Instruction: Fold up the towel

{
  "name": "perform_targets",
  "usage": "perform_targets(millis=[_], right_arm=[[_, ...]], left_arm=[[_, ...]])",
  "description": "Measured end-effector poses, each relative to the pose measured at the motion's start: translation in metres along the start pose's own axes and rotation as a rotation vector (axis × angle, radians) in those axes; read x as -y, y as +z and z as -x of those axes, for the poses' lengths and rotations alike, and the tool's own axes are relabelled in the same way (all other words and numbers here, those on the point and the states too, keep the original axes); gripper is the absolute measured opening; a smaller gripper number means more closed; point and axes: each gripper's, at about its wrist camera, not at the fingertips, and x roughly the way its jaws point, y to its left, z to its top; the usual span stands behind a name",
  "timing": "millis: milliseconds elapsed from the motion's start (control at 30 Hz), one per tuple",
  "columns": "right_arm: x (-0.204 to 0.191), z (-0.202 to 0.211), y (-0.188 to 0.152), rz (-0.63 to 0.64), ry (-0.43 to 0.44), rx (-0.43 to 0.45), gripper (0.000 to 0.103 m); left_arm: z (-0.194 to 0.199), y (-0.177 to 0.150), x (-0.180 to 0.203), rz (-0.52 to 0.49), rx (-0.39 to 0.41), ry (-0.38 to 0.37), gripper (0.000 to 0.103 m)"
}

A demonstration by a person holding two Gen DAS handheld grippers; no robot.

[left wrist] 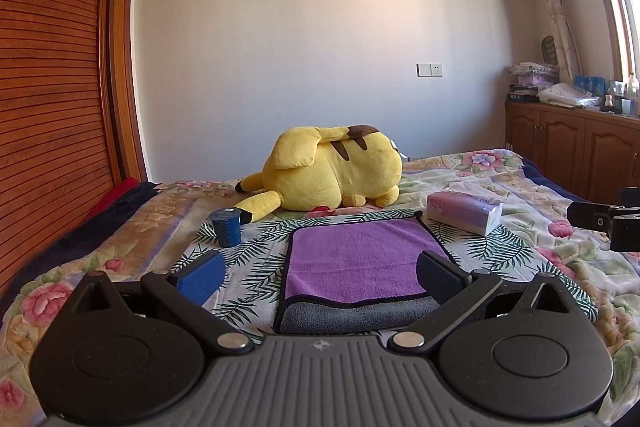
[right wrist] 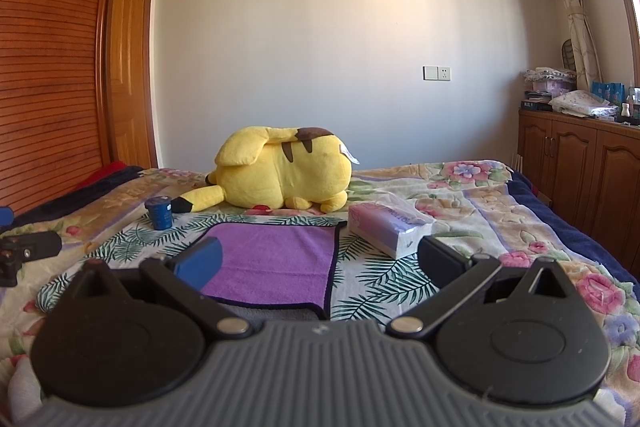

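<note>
Left tongs (left wrist: 320, 275) spread wide, nothing gripped, hovering low over the near edge of the towel (left wrist: 360, 259); right tongs (right wrist: 320, 263) also spread wide and empty, sitting off the towel's right side, one finger (right wrist: 200, 261) overlapping its purple face in view. Towel lies flat on a palm-leaf cloth (left wrist: 256, 267) on the bed (left wrist: 520, 187), purple side up with dark trim, already doubled over: a grey layer (left wrist: 360, 315) sticks out along the near edge. Blue cup (left wrist: 227, 227) stands upright left of the towel, apart from it. Tissue pack (left wrist: 464, 211) lies just off the far right corner. Yellow plush toy (left wrist: 336, 171) lies behind the towel, near the wall. Wooden cabinets (right wrist: 580, 163) on the right.
</note>
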Motion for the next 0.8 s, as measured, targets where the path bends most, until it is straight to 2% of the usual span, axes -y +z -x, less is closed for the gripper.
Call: perform_targets(millis=[800], right_arm=[[0.0004,-0.0026,-0.0023,-0.002,0.000,-0.002,0.103]], left_arm=[[-0.0029,-0.0032,-0.0034,-0.004,-0.005,0.000,0.087]])
